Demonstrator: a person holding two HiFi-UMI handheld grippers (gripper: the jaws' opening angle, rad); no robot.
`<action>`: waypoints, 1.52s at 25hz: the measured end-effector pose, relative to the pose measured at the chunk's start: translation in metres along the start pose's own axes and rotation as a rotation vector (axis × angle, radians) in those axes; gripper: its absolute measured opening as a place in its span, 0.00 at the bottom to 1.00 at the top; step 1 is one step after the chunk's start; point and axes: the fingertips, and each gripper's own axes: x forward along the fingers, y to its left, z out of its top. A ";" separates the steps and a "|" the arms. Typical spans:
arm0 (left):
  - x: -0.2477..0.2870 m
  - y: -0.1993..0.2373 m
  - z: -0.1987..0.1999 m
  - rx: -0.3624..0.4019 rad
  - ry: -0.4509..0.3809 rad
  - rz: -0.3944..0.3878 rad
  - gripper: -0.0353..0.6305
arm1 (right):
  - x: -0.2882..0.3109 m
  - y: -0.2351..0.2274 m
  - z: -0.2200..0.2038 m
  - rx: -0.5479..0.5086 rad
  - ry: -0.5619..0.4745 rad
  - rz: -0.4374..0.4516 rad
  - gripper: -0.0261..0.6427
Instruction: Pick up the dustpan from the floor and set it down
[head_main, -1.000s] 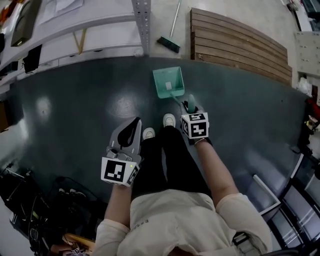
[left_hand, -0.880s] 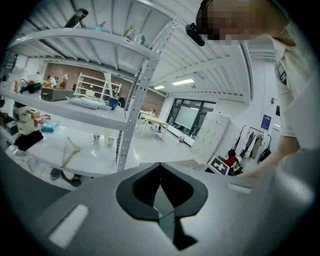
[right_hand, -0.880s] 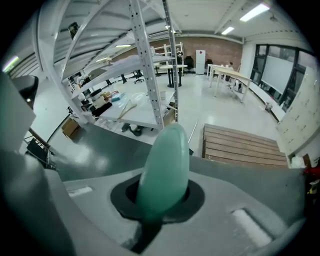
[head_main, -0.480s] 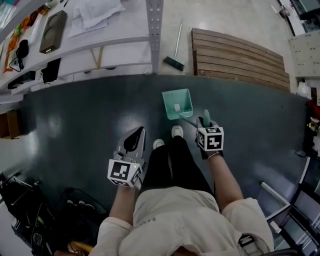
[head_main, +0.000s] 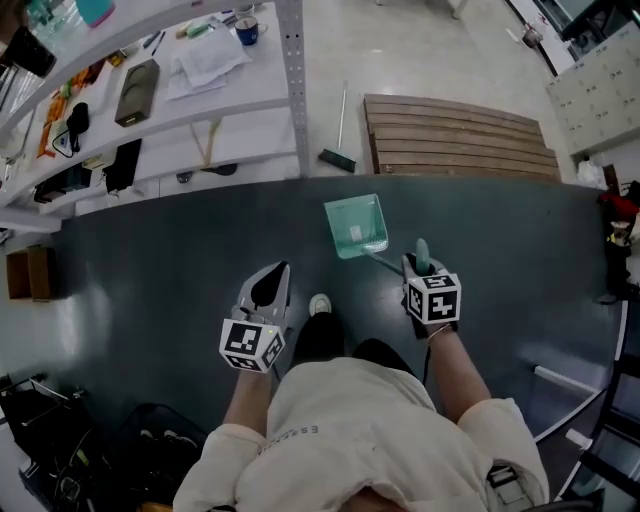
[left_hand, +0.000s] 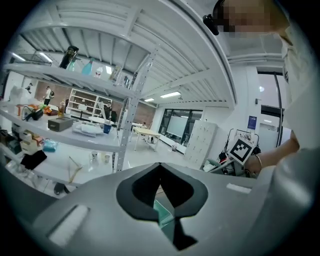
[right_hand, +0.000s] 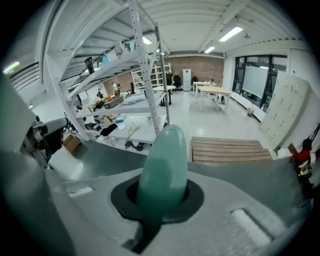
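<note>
A green dustpan (head_main: 357, 225) hangs from its long handle over the dark floor mat (head_main: 150, 260), with its pan pointing away from me. My right gripper (head_main: 422, 262) is shut on the rounded end of the handle (right_hand: 162, 170), which sticks up between the jaws in the right gripper view. My left gripper (head_main: 270, 285) is held out to the left of my legs, shut and with nothing in it. Through its closed jaws in the left gripper view I see a sliver of the green pan (left_hand: 164, 216).
A white metal shelving rack (head_main: 180, 90) with several small items runs along the back left. A broom (head_main: 338, 150) leans beside a wooden slatted pallet (head_main: 455, 140) behind the dustpan. A brown box (head_main: 28, 272) sits at the left, and dark gear lies at bottom left.
Both grippers have risen and the view has pulled back from the floor. The dustpan has come up with the right gripper, which stays shut on the handle.
</note>
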 end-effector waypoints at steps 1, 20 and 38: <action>-0.009 -0.010 -0.001 0.009 -0.008 0.000 0.08 | -0.011 0.000 -0.007 -0.007 -0.005 0.004 0.03; -0.182 -0.234 -0.093 0.028 -0.053 0.084 0.08 | -0.182 -0.014 -0.234 -0.154 0.021 0.099 0.03; -0.287 -0.256 -0.119 0.020 -0.090 0.114 0.08 | -0.250 0.008 -0.321 -0.116 0.020 0.034 0.03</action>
